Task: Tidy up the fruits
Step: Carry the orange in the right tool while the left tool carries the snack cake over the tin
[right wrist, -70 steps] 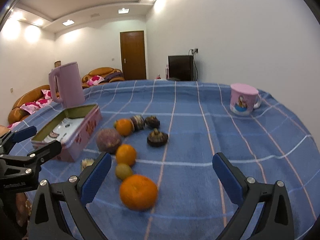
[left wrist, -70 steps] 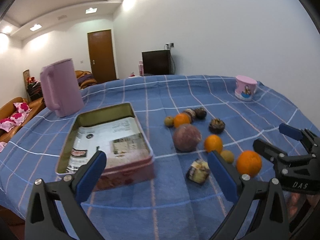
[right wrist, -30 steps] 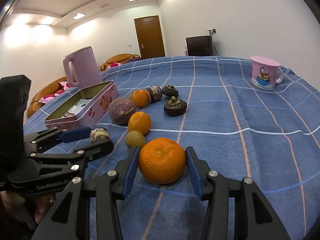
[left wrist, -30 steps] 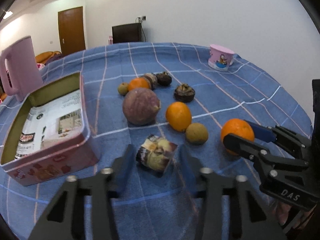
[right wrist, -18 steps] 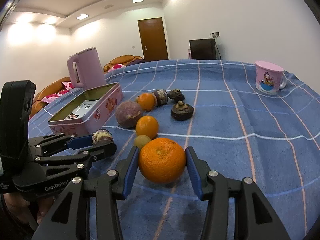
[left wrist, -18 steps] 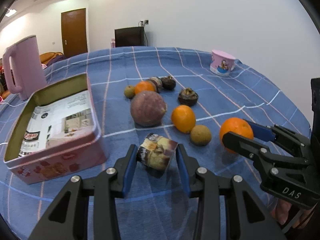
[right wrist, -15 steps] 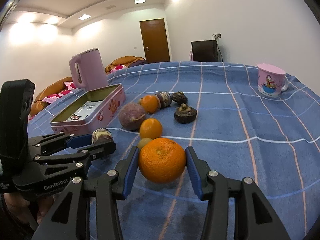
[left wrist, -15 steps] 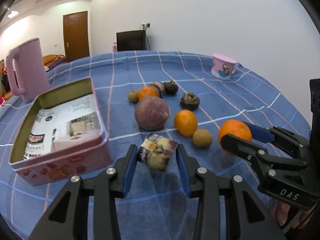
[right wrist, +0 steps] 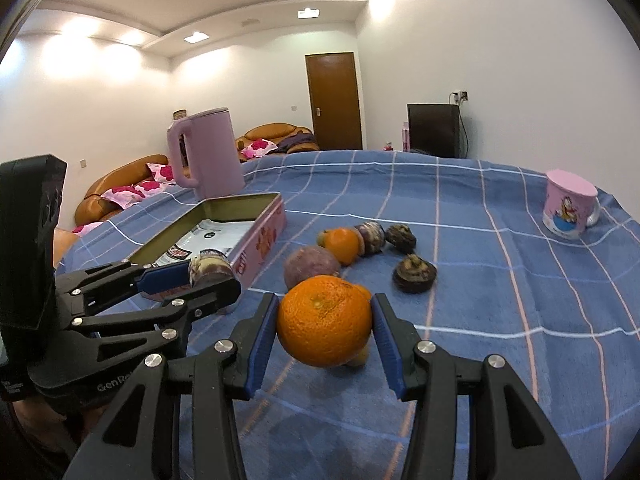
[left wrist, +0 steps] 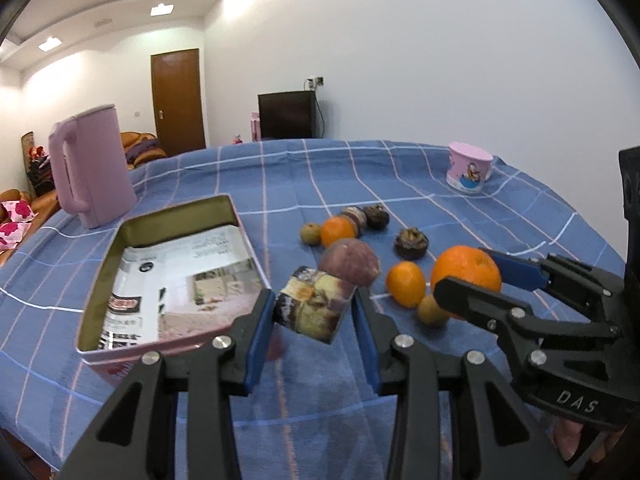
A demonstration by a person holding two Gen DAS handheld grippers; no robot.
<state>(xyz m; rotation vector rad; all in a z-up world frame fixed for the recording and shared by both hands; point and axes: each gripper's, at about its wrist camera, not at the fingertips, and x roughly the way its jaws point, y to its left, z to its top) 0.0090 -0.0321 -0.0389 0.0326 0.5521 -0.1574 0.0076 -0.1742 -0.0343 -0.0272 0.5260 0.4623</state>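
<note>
Left gripper [left wrist: 314, 312] clenched on a mottled brown-and-yellow fruit chunk [left wrist: 314, 306], both blue pads pressed to its sides, chunk clear of the blue checked cloth on the bench [left wrist: 312, 392]. Just left of that gripper, the open pink tin [left wrist: 176, 280], printed paper lining its floor. Straight ahead and just beyond the chunk, a large purple-brown fruit [left wrist: 352, 262]; farther ahead, a small row of one greenish fruit [left wrist: 310, 233], a small orange [left wrist: 338, 231] and two dark fruits. To the right, another small orange [left wrist: 405, 283] and a brownish-green fruit [left wrist: 430, 311] on the cloth.

Right gripper [right wrist: 324, 322] grasping a big orange [right wrist: 324, 320], pads tight on both flanks, fruit off the cloth. A dark mangosteen [right wrist: 414, 273] ahead and slightly right of it. Pink mug [right wrist: 570, 210] far ahead to the right, well apart. Pink kettle [right wrist: 208, 154] far ahead on the left, beyond the tin. Both grippers side by side, near each other, each with its load.
</note>
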